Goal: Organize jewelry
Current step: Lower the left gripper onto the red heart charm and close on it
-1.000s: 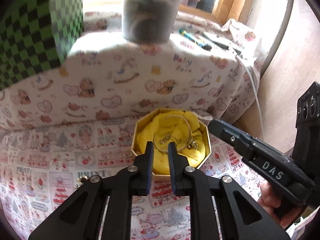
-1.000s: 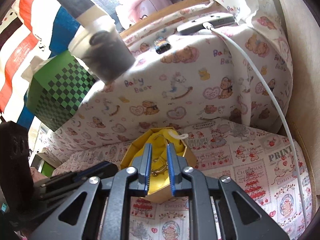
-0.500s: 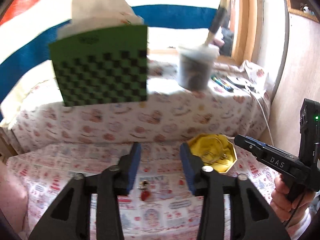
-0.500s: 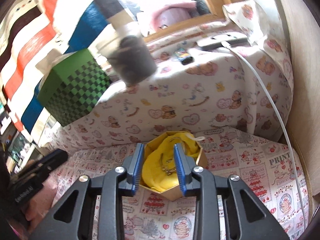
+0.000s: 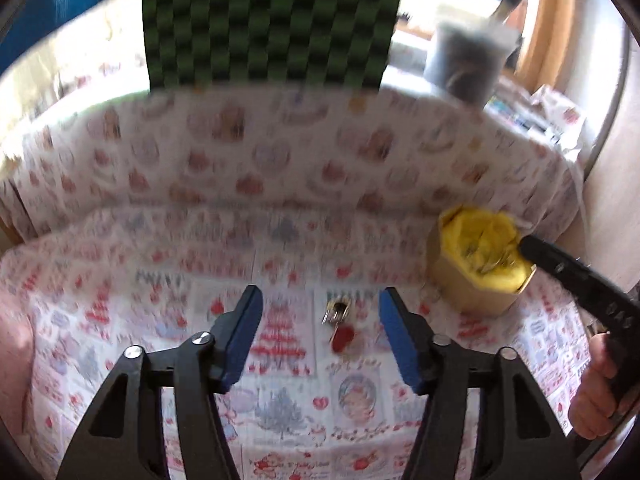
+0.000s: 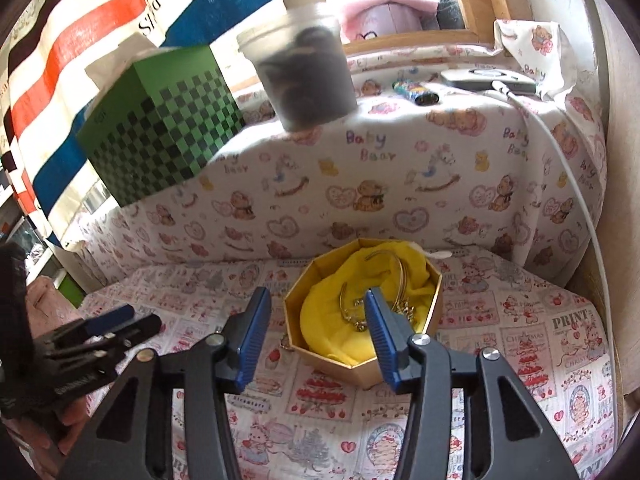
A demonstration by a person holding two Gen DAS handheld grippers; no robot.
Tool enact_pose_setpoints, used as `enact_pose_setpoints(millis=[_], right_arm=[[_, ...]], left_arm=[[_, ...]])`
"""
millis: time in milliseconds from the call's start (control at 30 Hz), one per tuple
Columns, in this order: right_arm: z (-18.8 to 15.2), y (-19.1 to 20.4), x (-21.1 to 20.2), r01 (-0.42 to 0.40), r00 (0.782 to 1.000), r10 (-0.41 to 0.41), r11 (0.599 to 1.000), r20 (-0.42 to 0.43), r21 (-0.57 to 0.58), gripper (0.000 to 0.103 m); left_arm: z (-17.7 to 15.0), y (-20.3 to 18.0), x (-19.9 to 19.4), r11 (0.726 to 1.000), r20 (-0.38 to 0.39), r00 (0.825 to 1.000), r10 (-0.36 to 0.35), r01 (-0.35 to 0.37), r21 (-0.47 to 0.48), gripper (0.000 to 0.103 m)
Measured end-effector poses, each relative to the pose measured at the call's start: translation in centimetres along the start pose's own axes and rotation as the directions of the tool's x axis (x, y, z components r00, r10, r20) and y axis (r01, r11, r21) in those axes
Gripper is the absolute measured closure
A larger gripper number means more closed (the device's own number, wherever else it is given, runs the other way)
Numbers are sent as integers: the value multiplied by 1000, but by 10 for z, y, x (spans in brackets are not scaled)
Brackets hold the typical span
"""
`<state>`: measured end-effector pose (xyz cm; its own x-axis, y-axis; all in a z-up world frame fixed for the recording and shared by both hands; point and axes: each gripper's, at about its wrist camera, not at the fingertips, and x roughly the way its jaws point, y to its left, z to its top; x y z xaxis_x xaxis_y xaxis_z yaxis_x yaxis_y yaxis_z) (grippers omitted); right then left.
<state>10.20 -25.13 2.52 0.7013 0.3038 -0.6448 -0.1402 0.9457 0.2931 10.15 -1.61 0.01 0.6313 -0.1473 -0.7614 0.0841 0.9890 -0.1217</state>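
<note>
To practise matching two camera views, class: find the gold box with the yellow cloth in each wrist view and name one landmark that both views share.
Left wrist view: the gold box sits at the right, beyond the left gripper.
Right wrist view: gold box lies centre, just behind the right gripper.
Shared landmark: the green checkered box on the raised ledge.
</note>
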Motion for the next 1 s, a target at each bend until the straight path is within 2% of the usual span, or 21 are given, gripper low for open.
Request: enact_pose_setpoints(millis=[133,233,300,333,533,667,767,833,1000], right_arm=[[-5,4,6,14,1000,-14,1000,-14,-15,56],[-9,7,10,21,999,-22,999,-27,-29,56],[-10,8,12,25,999,-26,999,-31,-33,56],[-11,9,13,26,999,-27,999,-34,-35,56],[-12,10,14,26,999,-27,999,-40,-39,56],[-12,11,14,25,999,-27,999,-42,-45,56],[-13,12,16,28,999,-30,998,-45,-51,56],[-13,12,16,30,998,-32,998,-45,-52,56],[-13,12,14,17,999,-19,999,-45,-47,56]], left_arm=[[-6,4,20,997,-107,992,-67,62,-42,56],[-11,2,29,995,-149,984,-94,87,-51,66],[-13,0,34,995,-167,981,-99,92,-48,81],[-14,-1,36,994,-175,979,-102,95,-43,84],[-15,-3,47,994,-203,974,-100,92,-50,87],[-16,-4,50,996,-199,976,-90,84,-35,87],[-17,-10,54,997,-203,976,-83,81,-19,97],[-16,-6,48,995,-193,977,-94,89,-35,97],[-5,4,11,994,-58,994,-97,94,-50,98]])
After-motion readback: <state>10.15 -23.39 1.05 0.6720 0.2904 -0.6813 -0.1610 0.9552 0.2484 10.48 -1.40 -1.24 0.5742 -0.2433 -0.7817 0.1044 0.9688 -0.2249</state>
